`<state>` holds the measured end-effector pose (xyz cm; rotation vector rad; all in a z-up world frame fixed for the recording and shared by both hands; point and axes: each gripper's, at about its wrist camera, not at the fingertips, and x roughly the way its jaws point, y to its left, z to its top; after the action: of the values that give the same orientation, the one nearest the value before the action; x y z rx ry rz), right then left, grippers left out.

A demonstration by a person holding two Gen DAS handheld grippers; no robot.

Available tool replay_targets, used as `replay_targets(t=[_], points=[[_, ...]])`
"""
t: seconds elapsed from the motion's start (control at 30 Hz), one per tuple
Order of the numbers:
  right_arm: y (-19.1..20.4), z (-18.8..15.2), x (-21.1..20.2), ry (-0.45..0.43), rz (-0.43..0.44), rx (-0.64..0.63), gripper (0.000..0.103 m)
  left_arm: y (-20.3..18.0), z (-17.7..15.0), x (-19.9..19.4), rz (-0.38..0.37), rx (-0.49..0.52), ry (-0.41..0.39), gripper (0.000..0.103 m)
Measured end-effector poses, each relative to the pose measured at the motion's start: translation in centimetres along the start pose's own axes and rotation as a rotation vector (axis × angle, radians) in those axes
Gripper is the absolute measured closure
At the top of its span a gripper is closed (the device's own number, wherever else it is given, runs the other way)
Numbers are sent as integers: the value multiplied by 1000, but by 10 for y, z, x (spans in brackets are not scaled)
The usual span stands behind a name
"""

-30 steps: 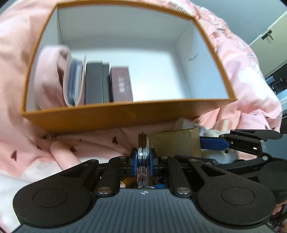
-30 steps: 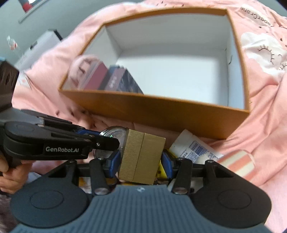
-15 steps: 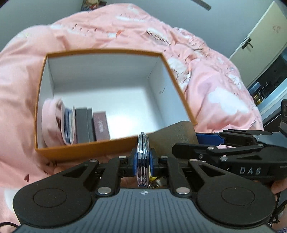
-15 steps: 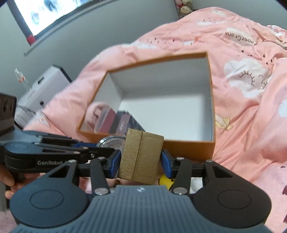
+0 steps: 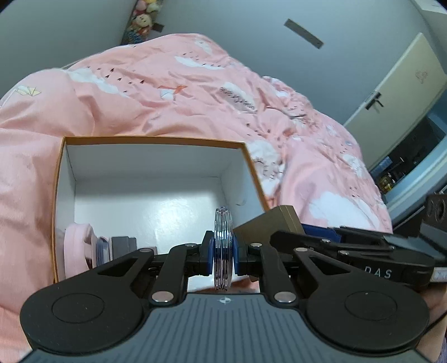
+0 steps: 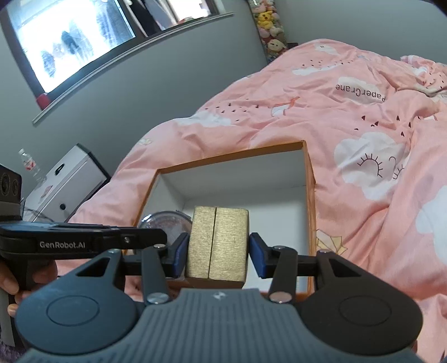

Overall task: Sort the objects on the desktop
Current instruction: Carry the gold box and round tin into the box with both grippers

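My left gripper [image 5: 223,251] is shut on a round clear disc case [image 5: 223,223], held on edge above the near side of the open orange box [image 5: 156,141]. My right gripper [image 6: 218,258] is shut on a gold box [image 6: 218,237], also raised over the orange box's [image 6: 232,156] near wall. The two grippers hang side by side: the gold box [image 5: 279,220] shows just right of the disc, and the disc [image 6: 164,223] just left of the gold box. A pink item [image 5: 74,251] and dark small boxes [image 5: 123,243] stand at the orange box's near left corner.
The orange box rests on a rumpled pink duvet [image 5: 173,106]. A white cabinet [image 6: 69,181] and a water bottle [image 6: 28,164] stand left of the bed. A door [image 5: 405,92] is at the right, and plush toys [image 6: 268,25] sit by the far wall.
Both grippers have risen with the disc case and the gold box still in them, so the orange box now looks smaller and lower. The printed packet on the duvet has dropped out of view.
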<state>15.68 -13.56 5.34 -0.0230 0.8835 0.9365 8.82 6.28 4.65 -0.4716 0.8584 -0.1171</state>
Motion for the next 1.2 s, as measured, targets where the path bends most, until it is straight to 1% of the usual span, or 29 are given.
replay_targets(t=[0.17, 0.2, 0.27, 0.5, 0.6, 0.7, 0.83, 1.0, 1.2], points=[[-10, 3, 29, 30, -37, 40, 54, 15, 0, 41, 27, -45, 99, 88], [-11, 3, 37, 38, -45, 46, 54, 17, -2, 48, 37, -51, 114, 88], [-13, 2, 49, 58, -61, 44, 54, 19, -7, 61, 79, -47, 137, 88], [-16, -4, 95, 180, -91, 24, 54, 20, -14, 80, 172, -11, 186, 88], [-18, -5, 107, 213, -93, 18, 55, 25, -15, 85, 198, -14, 213, 89], [-19, -6, 116, 242, -92, 14, 55, 30, -17, 87, 203, -37, 229, 89], [-23, -6, 124, 276, -72, 39, 55, 36, -17, 88, 205, -69, 244, 89], [-26, -6, 132, 305, -57, 70, 54, 48, -16, 90, 171, -138, 263, 89], [-25, -12, 142, 340, -57, 79, 54, 54, -16, 88, 144, -165, 266, 88]])
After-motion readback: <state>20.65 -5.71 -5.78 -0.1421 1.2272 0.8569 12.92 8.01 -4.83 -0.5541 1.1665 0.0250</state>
